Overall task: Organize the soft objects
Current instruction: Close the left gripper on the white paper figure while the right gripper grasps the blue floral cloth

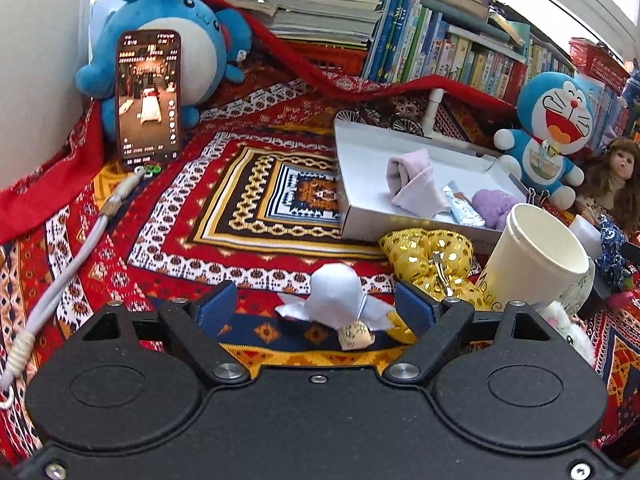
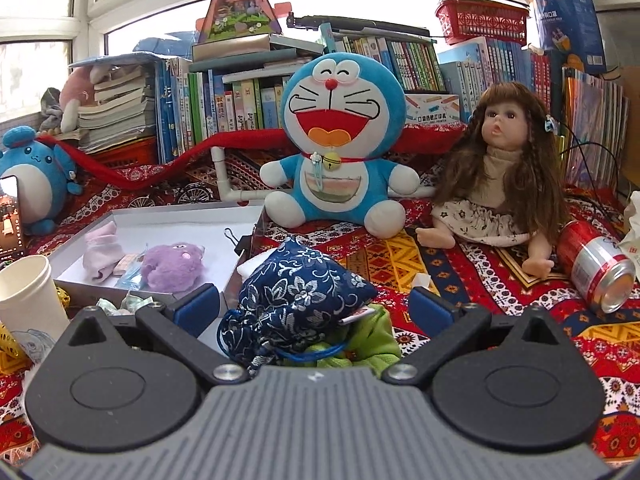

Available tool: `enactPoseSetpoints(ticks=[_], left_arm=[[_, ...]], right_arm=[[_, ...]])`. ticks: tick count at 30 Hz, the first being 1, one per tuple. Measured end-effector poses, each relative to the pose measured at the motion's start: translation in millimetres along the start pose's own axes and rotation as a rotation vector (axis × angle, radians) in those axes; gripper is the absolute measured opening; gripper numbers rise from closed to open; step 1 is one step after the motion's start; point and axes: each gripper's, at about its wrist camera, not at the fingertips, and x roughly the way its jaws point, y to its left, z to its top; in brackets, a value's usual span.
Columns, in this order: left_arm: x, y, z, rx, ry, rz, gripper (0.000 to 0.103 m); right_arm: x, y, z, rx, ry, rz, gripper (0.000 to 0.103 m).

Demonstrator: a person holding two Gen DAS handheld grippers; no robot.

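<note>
In the left wrist view my left gripper [image 1: 316,306] is open, and a small white cloth doll [image 1: 336,294] lies on the patterned blanket between its blue pads [image 1: 216,306], clear of both. Beyond it a white box [image 1: 360,160] holds a pink sock [image 1: 412,180] and a purple plush [image 1: 492,204]. A gold sequinned pouch [image 1: 428,256] lies in front of the box. In the right wrist view my right gripper [image 2: 314,308] is open around a dark blue floral pouch [image 2: 296,292], which rests on green cloth [image 2: 376,340]; neither pad touches it. The same white box [image 2: 180,224] is to its left.
A paper cup [image 1: 536,256] stands right of the gold pouch. A phone [image 1: 148,96] leans on a blue plush [image 1: 172,40] at the back left. A Doraemon plush [image 2: 340,132], a long-haired doll [image 2: 504,168] and a tipped can [image 2: 596,268] lie to the right, with bookshelves behind.
</note>
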Motion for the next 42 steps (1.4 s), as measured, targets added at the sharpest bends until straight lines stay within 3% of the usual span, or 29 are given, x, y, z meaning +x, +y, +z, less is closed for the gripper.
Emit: enactPoseSetpoints(ticks=[17,26,33,36,41,42], left_arm=[[11,-6,-7,0.005,0.028,-0.016,0.062],[17,-9,-11,0.015,0.052,-0.007,0.037],[12,-8,-10,0.019,0.039,0.002,0.037],[9,-9,-9,0.021,0.031,0.001,0.037],[7,-11,-7,0.023,0.024,-0.004,0.037],[7,-11,-6,0.023,0.023,-0.004,0.037]], right_arm=[[14,35,-2,-0.206,-0.005,-0.023,0.103],[15,44,-7,-0.262,-0.002,-0.01,0.101],[17,42,-7,-0.252,0.007,-0.017,0.097],[17,39,-6,-0.238,0.009,-0.02,0.091],[12,35,-6,-0.196,-0.013,-0.035,0.063],[11,35,-5,-0.187,-0.018,-0.036,0.062]])
